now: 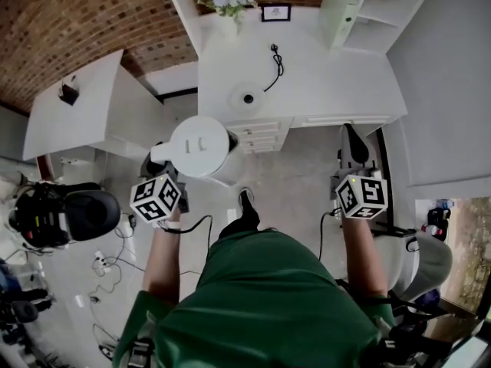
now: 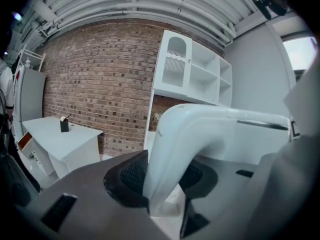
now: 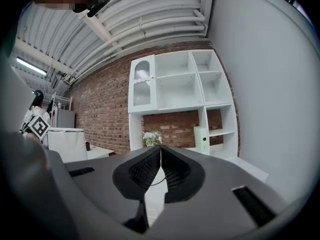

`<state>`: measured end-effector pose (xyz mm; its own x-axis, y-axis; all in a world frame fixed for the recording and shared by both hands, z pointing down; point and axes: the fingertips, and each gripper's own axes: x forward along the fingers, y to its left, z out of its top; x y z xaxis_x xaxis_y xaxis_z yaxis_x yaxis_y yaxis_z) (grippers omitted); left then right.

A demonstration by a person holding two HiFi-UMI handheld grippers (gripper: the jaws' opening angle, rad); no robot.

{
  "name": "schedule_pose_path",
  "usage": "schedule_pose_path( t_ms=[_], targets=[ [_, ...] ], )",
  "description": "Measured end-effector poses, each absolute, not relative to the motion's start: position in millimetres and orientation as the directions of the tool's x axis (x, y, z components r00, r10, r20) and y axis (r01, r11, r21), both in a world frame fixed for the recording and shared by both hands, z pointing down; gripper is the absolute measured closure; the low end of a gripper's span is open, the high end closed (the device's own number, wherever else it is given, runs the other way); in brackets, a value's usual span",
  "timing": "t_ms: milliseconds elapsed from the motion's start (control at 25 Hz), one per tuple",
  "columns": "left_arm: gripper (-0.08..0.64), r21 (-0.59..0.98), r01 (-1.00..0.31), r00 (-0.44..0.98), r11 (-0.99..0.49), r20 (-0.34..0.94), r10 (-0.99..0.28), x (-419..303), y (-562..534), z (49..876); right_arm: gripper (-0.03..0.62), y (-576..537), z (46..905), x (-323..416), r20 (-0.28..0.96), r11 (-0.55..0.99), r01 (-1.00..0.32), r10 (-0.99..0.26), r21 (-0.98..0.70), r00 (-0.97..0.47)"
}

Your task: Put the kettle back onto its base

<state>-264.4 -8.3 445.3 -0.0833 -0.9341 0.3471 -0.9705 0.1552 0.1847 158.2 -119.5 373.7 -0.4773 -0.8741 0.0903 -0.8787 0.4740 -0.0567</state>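
Observation:
The white kettle (image 1: 199,146) hangs in the air in front of the white desk (image 1: 322,83), seen lid-up in the head view. My left gripper (image 1: 159,156) is shut on its curved white handle (image 2: 190,134), which fills the space between the black pads (image 2: 131,176) in the left gripper view. The round kettle base (image 1: 247,98) lies on the desk's near left part, its black cord (image 1: 276,61) running toward the wall. The kettle is short of the desk edge, below and left of the base. My right gripper (image 1: 353,142) is shut and empty (image 3: 160,169), level, to the right.
A flower vase (image 1: 228,2), a small frame (image 1: 275,11) and a white shelf unit (image 1: 368,6) stand at the desk's back. Drawers (image 1: 261,136) face me. A second white table (image 1: 73,117) is at left, a black chair (image 1: 73,213) and floor cables (image 1: 103,263) beside me.

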Motion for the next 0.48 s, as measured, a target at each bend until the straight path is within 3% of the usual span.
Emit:
schedule_pose_path(
  t_ms=[480],
  targets=[
    [0.403, 0.187, -0.981, 0.012, 0.056, 0.342, -0.94, -296, -116, 446, 0.569, -188, 377, 125, 0.122, 0.396, -0.917, -0.909, -0.05, -0.399]
  ],
)
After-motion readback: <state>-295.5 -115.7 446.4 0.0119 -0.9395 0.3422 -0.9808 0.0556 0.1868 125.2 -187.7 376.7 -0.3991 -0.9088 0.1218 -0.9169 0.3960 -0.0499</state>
